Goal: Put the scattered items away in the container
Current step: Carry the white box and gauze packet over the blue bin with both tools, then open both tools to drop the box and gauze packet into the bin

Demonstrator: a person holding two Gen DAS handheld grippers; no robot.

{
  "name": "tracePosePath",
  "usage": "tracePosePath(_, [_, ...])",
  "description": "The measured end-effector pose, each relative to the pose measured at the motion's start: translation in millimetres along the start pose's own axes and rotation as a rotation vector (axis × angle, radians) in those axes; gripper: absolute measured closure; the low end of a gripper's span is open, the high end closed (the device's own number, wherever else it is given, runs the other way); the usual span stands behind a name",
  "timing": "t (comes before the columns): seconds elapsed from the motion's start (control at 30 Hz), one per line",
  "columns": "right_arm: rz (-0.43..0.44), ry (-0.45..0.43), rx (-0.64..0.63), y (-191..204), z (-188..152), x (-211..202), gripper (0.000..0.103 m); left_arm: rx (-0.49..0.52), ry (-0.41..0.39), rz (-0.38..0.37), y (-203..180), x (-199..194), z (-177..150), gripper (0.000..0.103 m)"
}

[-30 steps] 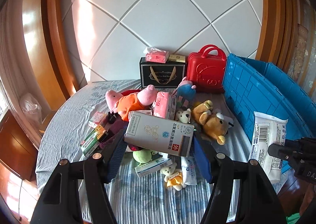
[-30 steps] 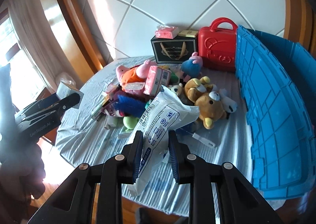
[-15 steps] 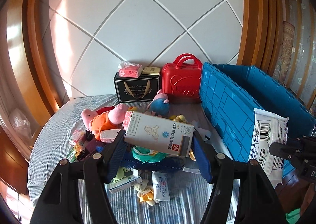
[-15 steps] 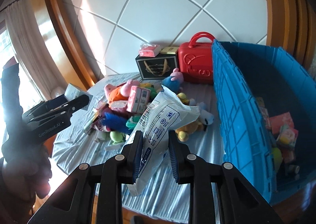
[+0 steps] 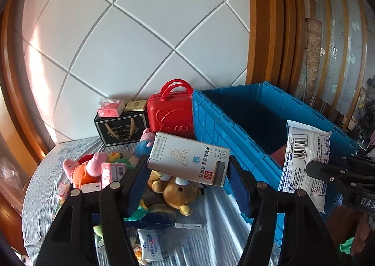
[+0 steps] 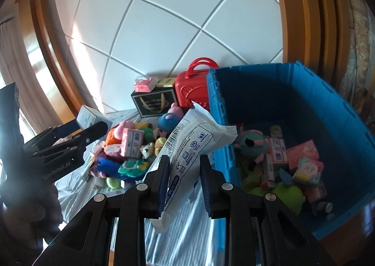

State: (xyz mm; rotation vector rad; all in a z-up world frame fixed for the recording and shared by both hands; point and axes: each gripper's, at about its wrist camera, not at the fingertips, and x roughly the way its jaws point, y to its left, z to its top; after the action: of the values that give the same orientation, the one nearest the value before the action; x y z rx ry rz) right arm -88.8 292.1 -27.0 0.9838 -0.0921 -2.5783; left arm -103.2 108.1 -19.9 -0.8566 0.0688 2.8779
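While a good share of toys and small boxes already lies inside the big blue plastic crate (image 6: 339,111) on the right, a heap of plush toys (image 5: 98,167) and packets remains on the striped-cloth surface (image 5: 211,237) to the left. Left hand-held gripper (image 5: 187,172) clamps a white rectangular cardboard box (image 5: 187,160); right hand-held gripper (image 6: 184,184), jaws narrow, pinches a white plastic packet (image 6: 192,146) near the crate's rim. Neither is released yet.
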Motion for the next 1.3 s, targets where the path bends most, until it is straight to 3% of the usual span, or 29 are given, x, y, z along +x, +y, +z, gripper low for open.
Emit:
tracePosePath(0.53, [-0.117,-0.04,0.105,-109,12,-34,0.078,0.079,0.006,-0.152,-122,38,42,0.039])
tracePosePath(0.97, [-0.217,-0.056,0.195,-179,8,-57,0.078,0.123,0.017,-0.232,-181,64,62,0.039])
tracePosePath(1.3, [-0.252,-0.054,0.221,-206,8,-60,0.078,0.153,0.019,-0.274,-211,75,71,0.039])
